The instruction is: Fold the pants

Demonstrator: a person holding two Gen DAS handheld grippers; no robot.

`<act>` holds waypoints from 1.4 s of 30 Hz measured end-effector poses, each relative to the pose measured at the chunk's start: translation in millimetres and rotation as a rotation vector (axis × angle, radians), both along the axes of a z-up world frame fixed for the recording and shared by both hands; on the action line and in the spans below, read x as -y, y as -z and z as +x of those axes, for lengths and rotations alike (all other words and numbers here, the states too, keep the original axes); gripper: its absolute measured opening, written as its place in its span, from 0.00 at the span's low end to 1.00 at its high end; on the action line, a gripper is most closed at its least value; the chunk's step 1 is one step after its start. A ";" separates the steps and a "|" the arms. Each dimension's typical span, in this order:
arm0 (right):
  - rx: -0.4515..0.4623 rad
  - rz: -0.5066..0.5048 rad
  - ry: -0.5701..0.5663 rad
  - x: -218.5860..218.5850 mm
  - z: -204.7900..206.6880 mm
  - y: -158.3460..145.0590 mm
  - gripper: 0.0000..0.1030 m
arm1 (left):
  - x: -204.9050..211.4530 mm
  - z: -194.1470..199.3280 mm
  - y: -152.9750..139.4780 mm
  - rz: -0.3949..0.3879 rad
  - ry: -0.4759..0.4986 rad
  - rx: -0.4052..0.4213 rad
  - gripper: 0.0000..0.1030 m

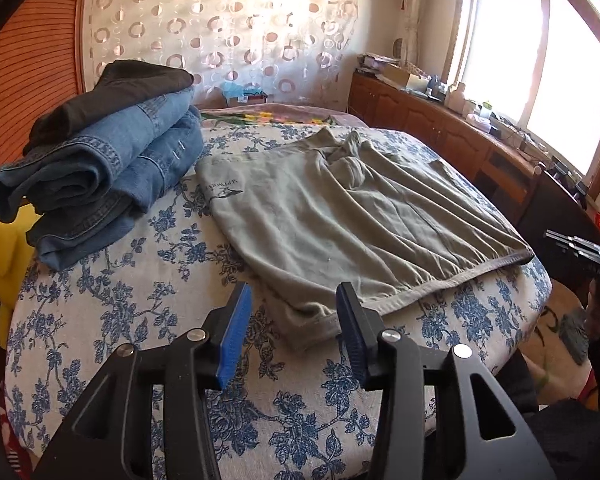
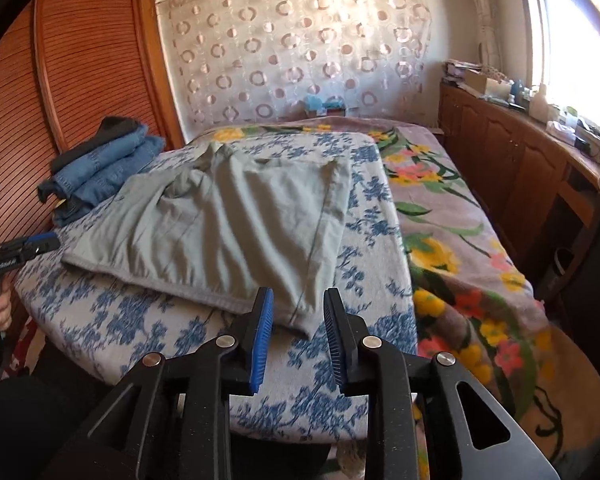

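Grey-green pants [image 1: 360, 220] lie folded flat on the blue-flowered bed cover [image 1: 100, 320], waistband edge toward me. My left gripper [image 1: 294, 292] is open at the near left corner of the pants; the corner lies between the blue pads without being pressed. In the right wrist view the same pants [image 2: 228, 224] spread out ahead, and my right gripper [image 2: 299, 294] is open with the near right corner between its fingers, untouched. The left gripper [image 2: 40, 244] shows at the left edge of that view, held by a hand [image 2: 0, 308].
A stack of folded blue jeans with a dark garment on top [image 1: 100, 168] sits at the far left of the bed. A yellow object [image 1: 4, 248] lies beside it. A flowered blanket [image 2: 460, 240] covers the bed's right side. Wooden cabinets [image 2: 520, 168] run under the window.
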State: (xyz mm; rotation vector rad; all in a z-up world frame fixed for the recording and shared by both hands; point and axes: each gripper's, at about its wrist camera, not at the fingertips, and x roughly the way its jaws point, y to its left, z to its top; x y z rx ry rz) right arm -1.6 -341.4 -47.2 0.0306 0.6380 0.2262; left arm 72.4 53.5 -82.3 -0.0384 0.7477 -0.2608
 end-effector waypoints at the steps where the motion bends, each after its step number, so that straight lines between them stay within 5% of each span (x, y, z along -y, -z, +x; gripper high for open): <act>1: 0.000 -0.002 0.008 -1.5 1.7 0.8 0.28 | 1.4 0.4 1.4 0.005 0.003 -0.005 0.44; 14: -0.106 0.007 0.011 -9.7 19.5 25.6 0.29 | 12.0 -2.4 33.9 0.034 0.031 -0.105 0.44; 26: -0.133 0.021 0.014 -6.9 27.7 26.7 0.29 | 8.7 -2.1 31.4 0.025 0.000 -0.080 0.35; 30: -0.133 0.015 0.016 -9.0 28.7 28.9 0.29 | 5.9 -1.7 28.2 0.024 -0.009 -0.057 0.05; 36: -0.129 0.015 0.010 -9.7 27.9 28.8 0.29 | 4.4 -25.3 1.8 0.035 -0.008 0.013 0.03; 42: -0.120 0.005 -0.005 -12.9 25.9 30.2 0.14 | 4.7 -35.5 8.8 0.078 0.003 -0.037 0.03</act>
